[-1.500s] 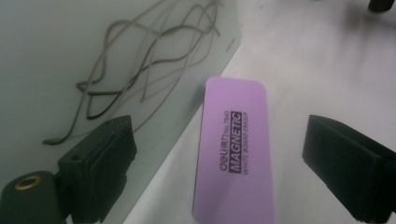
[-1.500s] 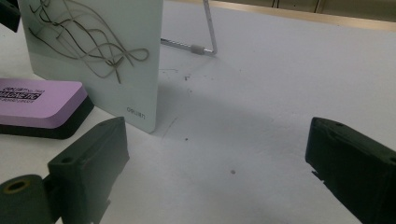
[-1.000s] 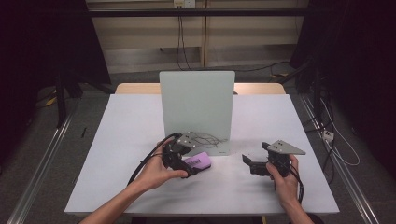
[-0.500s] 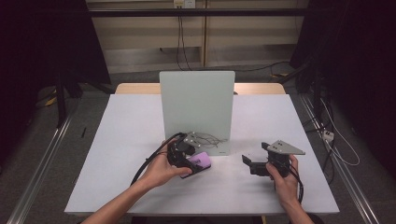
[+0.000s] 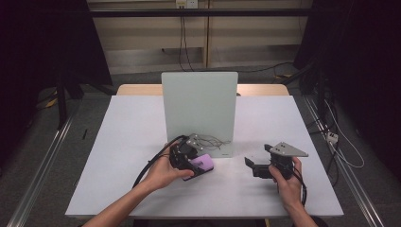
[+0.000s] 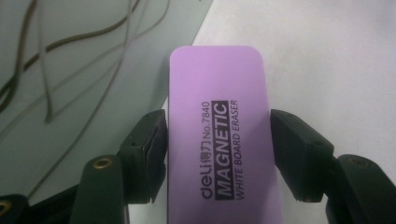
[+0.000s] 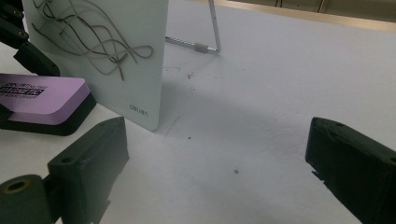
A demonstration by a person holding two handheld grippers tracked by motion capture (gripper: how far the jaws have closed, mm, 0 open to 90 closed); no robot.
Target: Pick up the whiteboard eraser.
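A purple magnetic whiteboard eraser [image 6: 215, 93] with a black base lies on the white table [image 5: 132, 142], just in front of a small upright whiteboard [image 5: 198, 104]. My left gripper [image 5: 191, 163] has its two jaws pressed against the eraser's long sides, with the person's hand wrapped around it. Thin dark scribbles [image 5: 215, 141] cross the board's lower part. My right gripper [image 5: 251, 165] rests on the table to the right of the board, open with bare table between its jaws. In the right gripper view the eraser [image 7: 42, 100] lies at the left beside the board [image 7: 93, 56].
A wire stand [image 7: 205, 46] props the board from behind. Cables trail from both grippers toward the person. Dark floor, rails and loose cables surround the table [image 7: 280, 93], which has bare surface to the left, right and behind the board.
The left hand has shifted a little to the right, closing over the eraser. The right gripper has stayed in place.
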